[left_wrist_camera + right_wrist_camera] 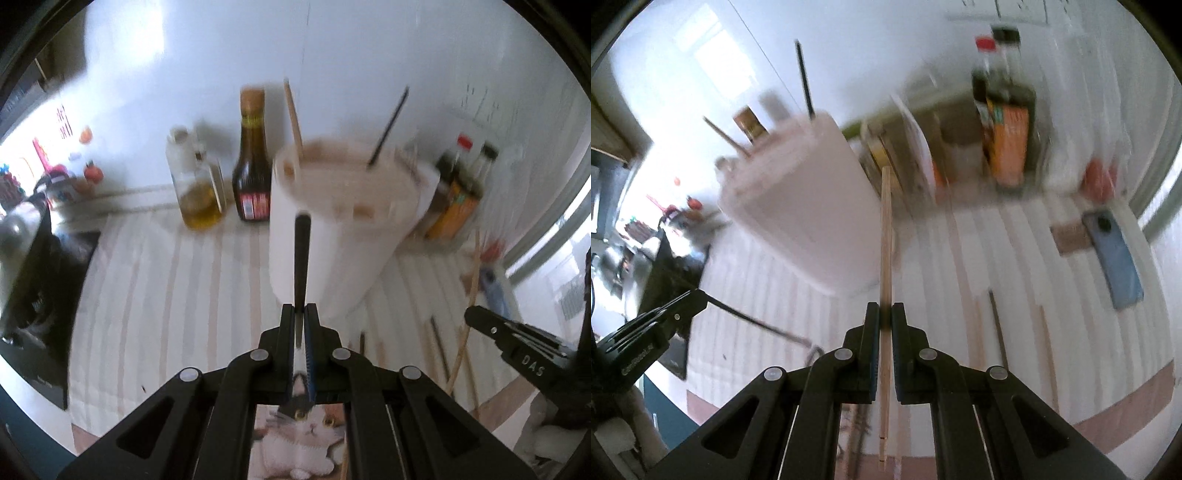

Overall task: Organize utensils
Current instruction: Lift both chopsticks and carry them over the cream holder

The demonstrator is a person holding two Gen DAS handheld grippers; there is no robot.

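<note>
Left claw [300,314]: clamped on a black chopstick [301,258] that points straight ahead from its tips toward the white utensil holder [332,240] just beyond. Holder: stands on the striped bench [166,295]; one wooden stick [293,114] and one black stick [388,127] lean out of its top. Ahead-left of that claw: oil bottle [199,188], dark sauce bottle [252,158]. Right claw [885,314]: closed on a wooden chopstick [886,229], the holder ahead-left of it. Ahead-right: blue phone [1115,258], flat on the bench.
</note>
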